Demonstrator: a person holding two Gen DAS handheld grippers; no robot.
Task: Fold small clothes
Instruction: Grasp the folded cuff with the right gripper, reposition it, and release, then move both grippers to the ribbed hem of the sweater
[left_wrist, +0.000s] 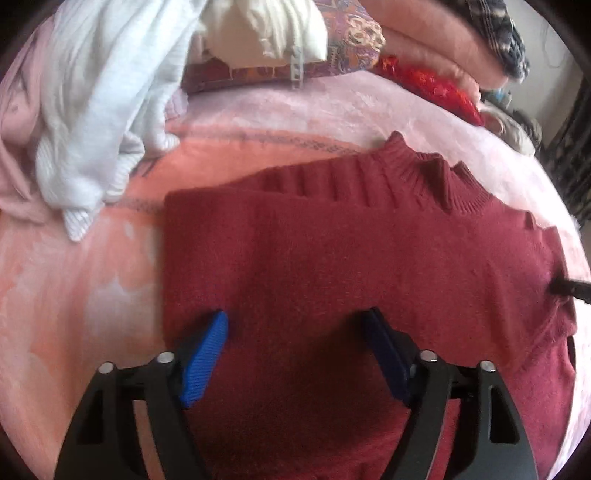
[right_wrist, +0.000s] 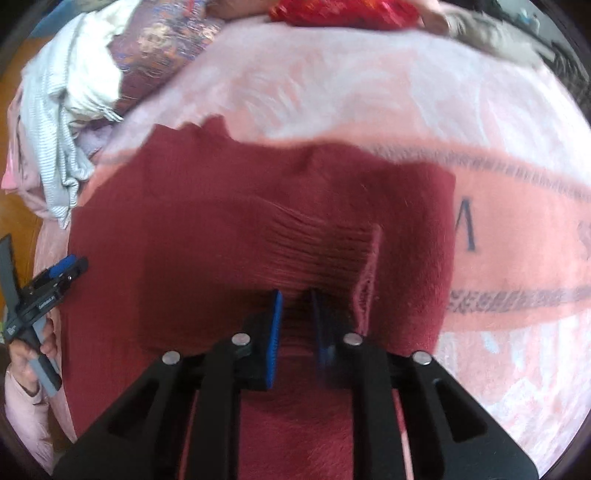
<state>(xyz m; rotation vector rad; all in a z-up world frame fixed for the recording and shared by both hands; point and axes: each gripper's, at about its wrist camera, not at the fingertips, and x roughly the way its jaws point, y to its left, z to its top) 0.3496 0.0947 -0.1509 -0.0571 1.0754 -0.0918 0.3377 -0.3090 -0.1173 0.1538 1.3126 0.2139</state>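
A dark red knit sweater (left_wrist: 332, 240) lies partly folded on the pink blanket (left_wrist: 92, 295), its ribbed collar (left_wrist: 406, 158) at the far edge. My left gripper (left_wrist: 295, 317) hovers over the sweater's near part, its blue pads wide apart with nothing pinched between them. In the right wrist view the sweater (right_wrist: 184, 240) fills the middle, and my right gripper (right_wrist: 295, 295) has its pads nearly together on a ribbed fold of it. The left gripper (right_wrist: 70, 266) shows at that view's left edge, held by a hand (right_wrist: 26, 354). A black tip of the right gripper (left_wrist: 569, 288) shows at the sweater's right side.
A heap of white and striped clothes (left_wrist: 99, 110) lies at the blanket's far left. Behind it are a patterned cushion (left_wrist: 354, 33) and a shiny red bundle (left_wrist: 436, 85). Bare pink blanket (right_wrist: 480, 110) stretches right of the sweater. Wooden floor (right_wrist: 18, 221) borders the bed's left edge.
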